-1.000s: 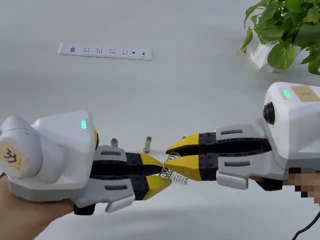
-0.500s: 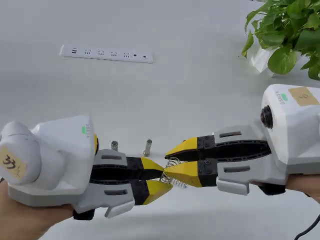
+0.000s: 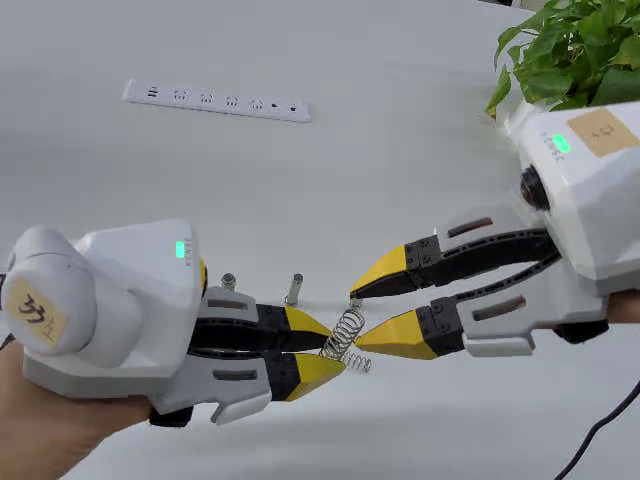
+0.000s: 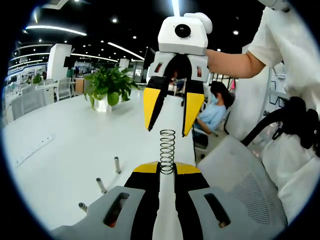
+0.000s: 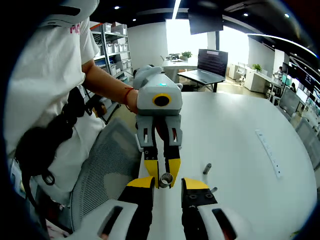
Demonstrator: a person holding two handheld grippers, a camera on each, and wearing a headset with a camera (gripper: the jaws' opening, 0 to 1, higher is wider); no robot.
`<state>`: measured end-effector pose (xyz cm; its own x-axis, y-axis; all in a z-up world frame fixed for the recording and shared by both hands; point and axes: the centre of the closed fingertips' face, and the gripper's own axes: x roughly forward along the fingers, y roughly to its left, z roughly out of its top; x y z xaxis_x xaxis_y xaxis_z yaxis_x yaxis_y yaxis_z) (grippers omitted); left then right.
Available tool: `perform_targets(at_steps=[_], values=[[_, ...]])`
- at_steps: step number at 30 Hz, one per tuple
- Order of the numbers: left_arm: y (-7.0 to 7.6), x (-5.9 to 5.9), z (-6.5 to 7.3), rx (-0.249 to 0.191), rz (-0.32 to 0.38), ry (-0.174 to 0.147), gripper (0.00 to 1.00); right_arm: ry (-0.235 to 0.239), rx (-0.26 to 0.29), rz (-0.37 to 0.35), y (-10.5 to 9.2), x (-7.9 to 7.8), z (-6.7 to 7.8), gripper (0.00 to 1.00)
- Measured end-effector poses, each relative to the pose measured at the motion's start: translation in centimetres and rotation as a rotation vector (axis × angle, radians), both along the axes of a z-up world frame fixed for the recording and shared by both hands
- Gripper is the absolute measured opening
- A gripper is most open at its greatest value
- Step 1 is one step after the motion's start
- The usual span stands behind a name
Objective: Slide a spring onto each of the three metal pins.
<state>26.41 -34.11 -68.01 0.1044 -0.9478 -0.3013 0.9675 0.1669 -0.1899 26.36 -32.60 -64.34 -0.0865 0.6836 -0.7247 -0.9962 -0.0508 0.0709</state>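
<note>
We hold one spring (image 3: 346, 334) above the counter (image 3: 400, 170), its base pinched in the left gripper's (image 3: 330, 346) fingers and its free end at the right gripper's (image 3: 358, 318) spread fingers, with three metal pins (image 4: 100, 185), one power strip (image 3: 215, 100), one potted plant (image 3: 570, 50) and a sticker (image 3: 35, 312) reading roughly "33".

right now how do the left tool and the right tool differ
The left yellow-tipped tool is shut on one end of the coiled metal spring; the right yellow-tipped tool is open, jaws spread by the spring's free end, holding nothing. Both have black jaws and white bodies with green lights.
</note>
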Motion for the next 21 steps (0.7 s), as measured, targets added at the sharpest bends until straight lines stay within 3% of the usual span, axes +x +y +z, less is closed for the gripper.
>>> perform_targets(at_steps=[4, 7, 17, 21], values=[[-0.2, -0.1, -0.2, 0.006, -0.001, -0.009, 0.06, -0.010, -0.103, 0.119, -0.1, -0.4, -0.4, 0.17], [-0.4, -0.1, -0.2, 0.007, -0.002, -0.016, 0.06, -0.017, -0.151, 0.171, 0.0, -0.3, -0.5, 0.16], [-0.7, 0.2, 0.0, -0.005, 0.006, -0.023, 0.06, 0.008, -0.252, 0.280, 0.1, -0.4, -1.5, 0.13], [-0.7, 0.3, 0.1, -0.012, 0.009, -0.025, 0.06, -0.002, -0.284, 0.307, 0.1, -0.4, -2.1, 0.12]])
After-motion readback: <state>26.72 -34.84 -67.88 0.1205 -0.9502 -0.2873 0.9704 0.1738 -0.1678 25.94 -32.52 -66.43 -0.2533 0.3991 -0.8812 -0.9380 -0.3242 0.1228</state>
